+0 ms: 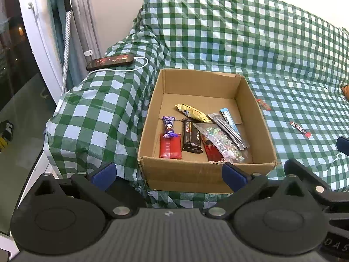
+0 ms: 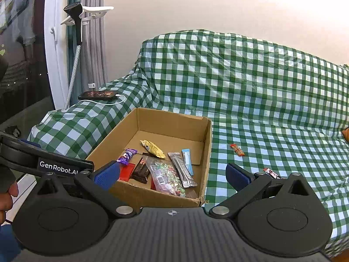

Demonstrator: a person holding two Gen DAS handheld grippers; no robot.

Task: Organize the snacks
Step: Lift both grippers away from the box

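An open cardboard box [image 1: 196, 174] [image 2: 152, 196] sits on a green checked cloth. Inside lie several snacks: a yellow packet [image 1: 193, 112] [image 2: 152, 149], a purple candy [image 1: 169, 127] [image 2: 127, 156], a red packet [image 1: 170, 146], a dark brown bar [image 1: 192, 139] [image 2: 141, 170], a clear bag of sweets [image 1: 222, 142] [image 2: 166, 175] and a grey stick sachet [image 1: 229, 131] [image 2: 182, 169]. Two small red snacks [image 1: 264, 104] [image 1: 300, 128] [image 2: 237, 150] [image 2: 271, 173] lie on the cloth right of the box. My left gripper [image 1: 169, 175] is open before the box's near wall. My right gripper [image 2: 172, 176] is open, empty, above the box's near right corner.
A phone [image 1: 110, 61] [image 2: 98, 95] on a white charging cable rests on the covered armrest at the left. The left hand-held gripper's body [image 2: 43, 161] and a hand [image 2: 8, 196] show at the left edge. An orange object [image 1: 345, 91] peeks in at far right.
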